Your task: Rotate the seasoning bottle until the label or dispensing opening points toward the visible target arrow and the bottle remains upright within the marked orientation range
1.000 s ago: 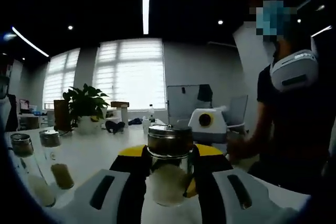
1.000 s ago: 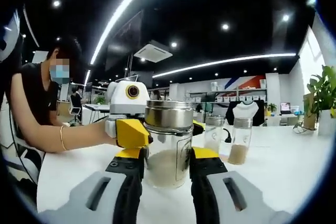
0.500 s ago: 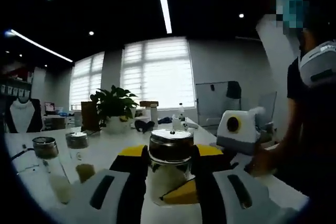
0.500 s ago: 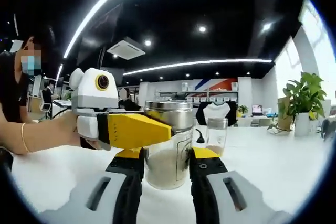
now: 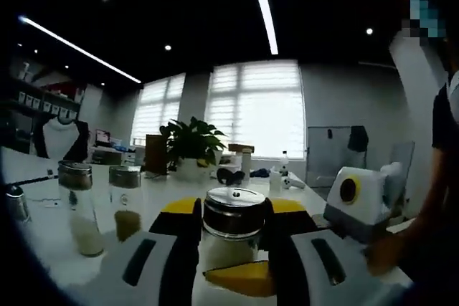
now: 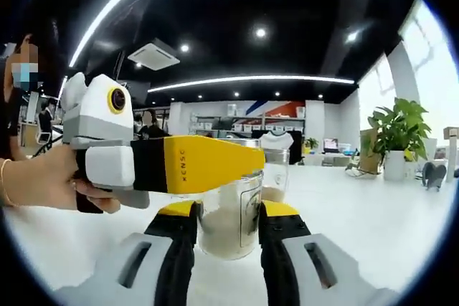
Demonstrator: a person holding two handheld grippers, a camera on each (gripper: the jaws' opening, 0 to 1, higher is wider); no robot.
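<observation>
Left gripper view has the left gripper clenched on the upright seasoning bottle standing on the white worktop, while the right gripper likewise grasps the same bottle, the two closing from opposite sides.

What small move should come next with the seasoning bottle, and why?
Probably keep the bottle upright and turn it a little further, then check. Both grippers, left and right, hold it between their jaws on the white table, and its printed mark sits toward one side in the right gripper view. No target arrow can be made out.
</observation>
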